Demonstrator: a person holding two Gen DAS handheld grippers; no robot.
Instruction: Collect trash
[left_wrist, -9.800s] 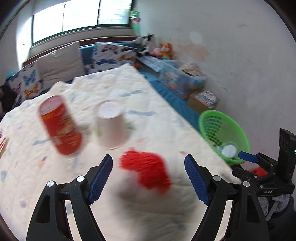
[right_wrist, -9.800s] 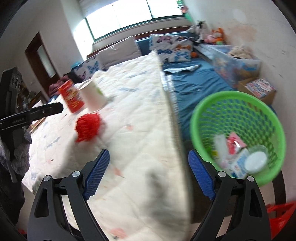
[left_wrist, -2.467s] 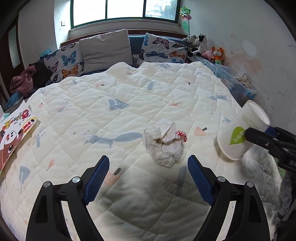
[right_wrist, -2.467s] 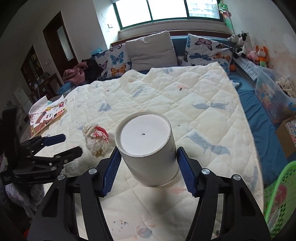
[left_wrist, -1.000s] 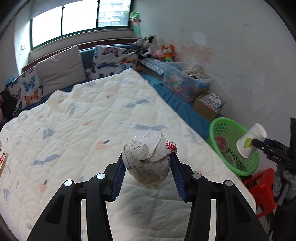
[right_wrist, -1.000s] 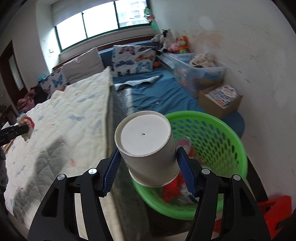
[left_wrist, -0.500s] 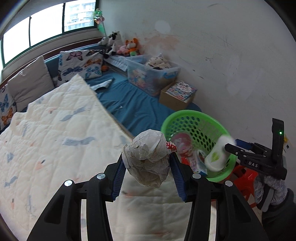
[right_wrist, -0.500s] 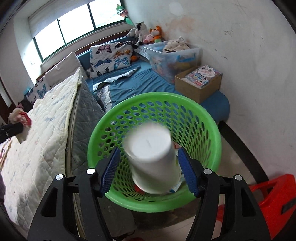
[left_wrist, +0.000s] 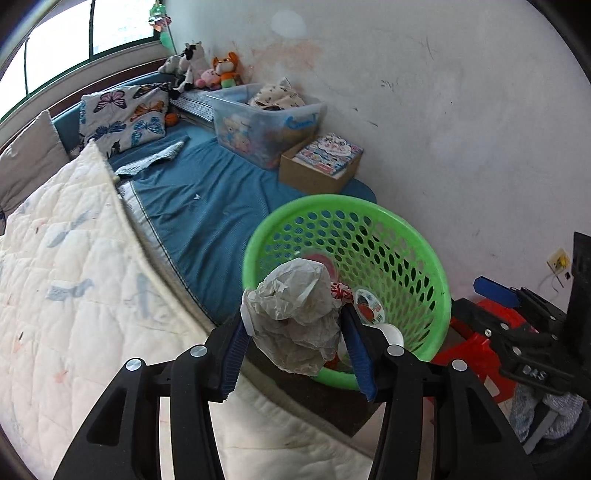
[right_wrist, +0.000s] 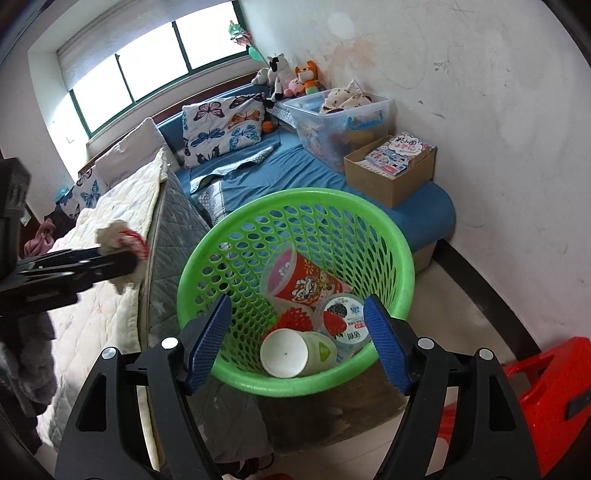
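Green basket (right_wrist: 402, 254), butterfly-patterned pillow (right_wrist: 225, 129)

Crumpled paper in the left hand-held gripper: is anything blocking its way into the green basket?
Nothing visible does. The crumpled paper sits between the left hand-held gripper's pads beside the green basket's near rim. The basket is open-topped, with only trash at its bottom, and the right hand-held gripper, jaws opening and empty, is off to its side.

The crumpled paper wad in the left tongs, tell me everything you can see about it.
The crumpled paper wad is a whitish-grey ball of thin, creased, tissue-like paper, with a red-and-white printed scrap showing at its right side. It sits clamped between the blue pads of the left tongs, bulging above and below them. In the left wrist view it overlaps the near rim of the green basket; nothing else touches it.
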